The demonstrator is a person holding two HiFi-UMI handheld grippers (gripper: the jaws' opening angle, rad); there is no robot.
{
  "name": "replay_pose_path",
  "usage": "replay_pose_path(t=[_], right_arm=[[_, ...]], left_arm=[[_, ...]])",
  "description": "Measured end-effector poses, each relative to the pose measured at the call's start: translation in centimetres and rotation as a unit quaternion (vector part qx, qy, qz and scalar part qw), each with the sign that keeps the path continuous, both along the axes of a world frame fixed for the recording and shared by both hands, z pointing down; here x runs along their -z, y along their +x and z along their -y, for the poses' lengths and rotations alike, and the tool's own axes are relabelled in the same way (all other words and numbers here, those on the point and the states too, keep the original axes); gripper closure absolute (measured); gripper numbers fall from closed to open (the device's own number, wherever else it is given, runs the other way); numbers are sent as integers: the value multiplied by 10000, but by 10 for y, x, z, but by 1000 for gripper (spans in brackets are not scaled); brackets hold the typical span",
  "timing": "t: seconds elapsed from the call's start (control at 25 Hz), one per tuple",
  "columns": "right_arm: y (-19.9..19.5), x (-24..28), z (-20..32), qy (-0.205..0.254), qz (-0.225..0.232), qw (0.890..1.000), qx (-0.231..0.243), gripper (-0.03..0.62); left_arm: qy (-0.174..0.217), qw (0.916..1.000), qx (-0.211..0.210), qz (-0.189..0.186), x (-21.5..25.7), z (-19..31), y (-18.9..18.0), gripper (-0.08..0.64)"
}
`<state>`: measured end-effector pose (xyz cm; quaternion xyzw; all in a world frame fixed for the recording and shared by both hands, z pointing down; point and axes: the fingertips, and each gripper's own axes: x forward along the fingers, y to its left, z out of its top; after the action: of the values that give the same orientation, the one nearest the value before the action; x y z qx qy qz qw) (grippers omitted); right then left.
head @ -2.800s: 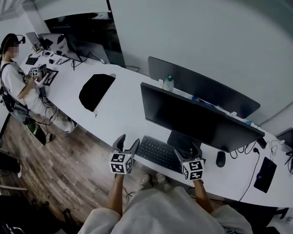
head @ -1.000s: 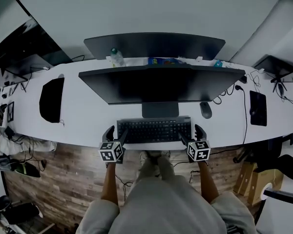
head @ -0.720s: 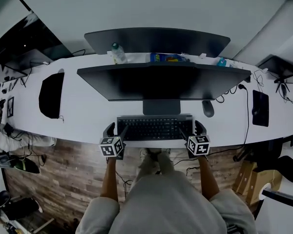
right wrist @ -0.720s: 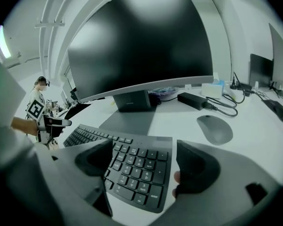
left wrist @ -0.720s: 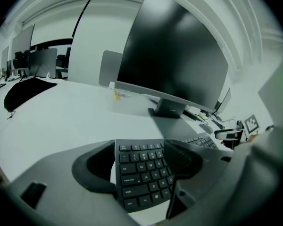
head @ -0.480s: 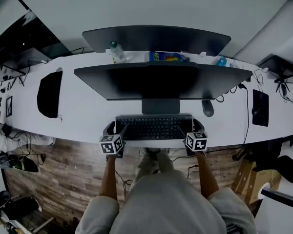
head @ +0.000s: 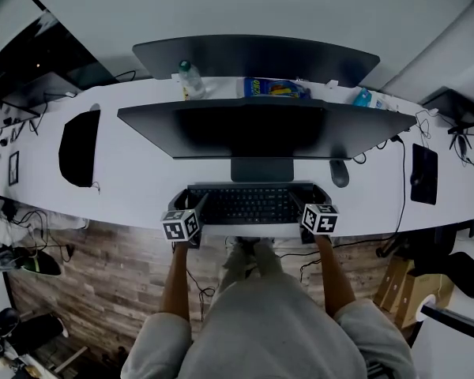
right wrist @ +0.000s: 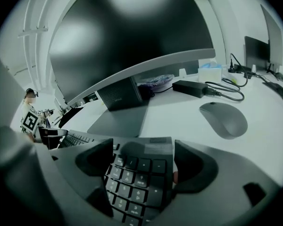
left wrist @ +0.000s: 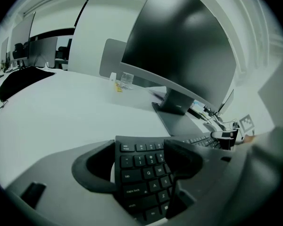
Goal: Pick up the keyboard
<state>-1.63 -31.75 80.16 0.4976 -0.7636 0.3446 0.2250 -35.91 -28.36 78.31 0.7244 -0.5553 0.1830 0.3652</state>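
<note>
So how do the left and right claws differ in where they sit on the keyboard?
The left claw straddles the left end of the keyboard, by the tab and caps lock keys; the right claw straddles the right end. Beyond the left claw is bare desk; beyond the right claw lies a mouse. Shared: both are open, one jaw over the keys, the other outside the edge.

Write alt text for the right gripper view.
The right tool has its two dark jaws apart around the right end of a black keyboard on a white desk. Beyond it are a grey mouse to the right and a large dark monitor.
</note>
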Motion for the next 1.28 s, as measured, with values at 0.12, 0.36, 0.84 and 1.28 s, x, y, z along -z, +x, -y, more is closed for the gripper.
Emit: replay_pose_path(t=[0.12,0.36,0.84,1.28], right_arm=[[-2,-4,2,-55,-51,10000,46,196],[-2,-6,3,-108,-29,9999,37,206],[0,-7,7,-120,-18,9999,-68,239],[-2,-6,5,-95,-22,9999,-90,239]], left_arm=[[-10,10000,14,-7,-3,3,0,258],[-38,9999,107,-103,-9,6,-2,258],[-162,9994,121,-273,-17,12,-1,257],[-185,9986,263,-432,-16,11,-2,258]])
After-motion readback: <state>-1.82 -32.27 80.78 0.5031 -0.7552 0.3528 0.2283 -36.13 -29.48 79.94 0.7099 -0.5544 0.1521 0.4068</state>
